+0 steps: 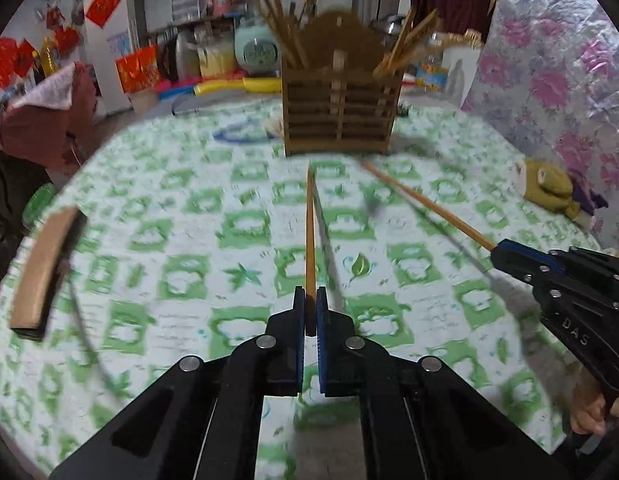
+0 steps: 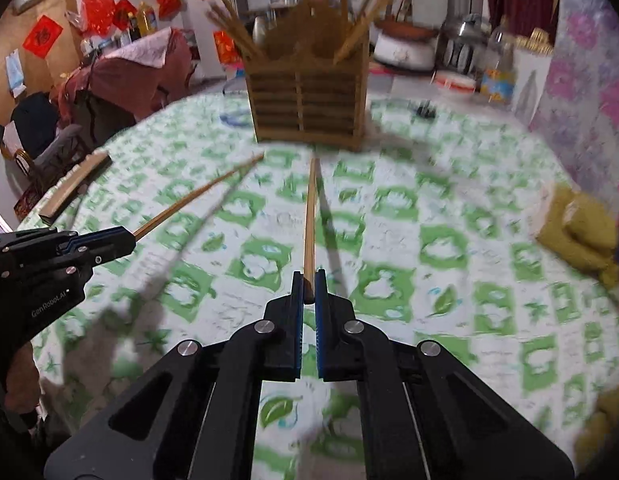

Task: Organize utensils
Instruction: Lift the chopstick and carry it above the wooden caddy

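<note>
Here the round table (image 1: 157, 200), under a green-and-white leaf-print cloth, lies mostly bare between the grippers and the slatted wooden chopstick holder (image 1: 341, 116) at its far side, its curved edge dropping off at left toward clutter. The left gripper (image 1: 310, 308), black with blue pads, is clamped on the butt of one slim bamboo chopstick (image 1: 310, 236) aimed at the holder, lifted off the cloth with its shadow beside it. The right gripper (image 2: 308, 290) pinches a second chopstick (image 2: 309, 220) the same way. Two chopsticks are held, one each; more stand fanned in the holder's two compartments, too blurred to count. A flat brown block (image 1: 45, 272) sits near the left rim, a mustard-yellow cloth lump (image 1: 553, 190) by the right
</note>
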`<move>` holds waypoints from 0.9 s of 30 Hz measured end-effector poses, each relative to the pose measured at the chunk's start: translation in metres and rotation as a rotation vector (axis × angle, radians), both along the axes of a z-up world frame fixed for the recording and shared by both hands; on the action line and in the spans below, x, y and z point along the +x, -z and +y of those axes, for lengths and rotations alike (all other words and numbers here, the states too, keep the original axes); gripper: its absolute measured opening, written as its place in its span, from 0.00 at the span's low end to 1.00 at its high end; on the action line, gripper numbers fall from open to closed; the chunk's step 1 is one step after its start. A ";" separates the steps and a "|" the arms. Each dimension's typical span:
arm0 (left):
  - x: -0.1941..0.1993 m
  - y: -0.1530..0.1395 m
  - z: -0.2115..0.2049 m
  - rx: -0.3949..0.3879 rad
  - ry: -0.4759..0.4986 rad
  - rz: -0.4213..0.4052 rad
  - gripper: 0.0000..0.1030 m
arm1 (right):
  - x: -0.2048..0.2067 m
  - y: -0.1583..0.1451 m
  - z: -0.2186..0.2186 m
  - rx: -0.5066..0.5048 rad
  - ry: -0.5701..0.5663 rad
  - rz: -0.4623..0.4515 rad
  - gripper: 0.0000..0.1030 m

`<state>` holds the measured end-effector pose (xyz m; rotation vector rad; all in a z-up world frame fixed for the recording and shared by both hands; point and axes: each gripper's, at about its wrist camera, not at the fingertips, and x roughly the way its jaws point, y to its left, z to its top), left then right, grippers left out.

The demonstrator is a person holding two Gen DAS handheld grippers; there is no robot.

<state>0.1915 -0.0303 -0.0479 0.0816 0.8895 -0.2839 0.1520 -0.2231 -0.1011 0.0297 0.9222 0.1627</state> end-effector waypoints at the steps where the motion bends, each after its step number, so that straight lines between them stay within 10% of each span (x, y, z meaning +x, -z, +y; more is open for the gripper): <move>1: -0.005 -0.010 0.001 -0.006 -0.002 -0.019 0.05 | -0.005 -0.011 0.000 -0.005 0.002 -0.027 0.06; 14: -0.047 -0.115 -0.004 -0.073 0.065 -0.177 0.05 | -0.049 -0.134 -0.008 0.061 -0.025 -0.276 0.06; 27: 0.072 -0.204 -0.040 -0.067 0.077 -0.264 0.05 | 0.068 -0.191 -0.011 0.093 0.007 -0.352 0.06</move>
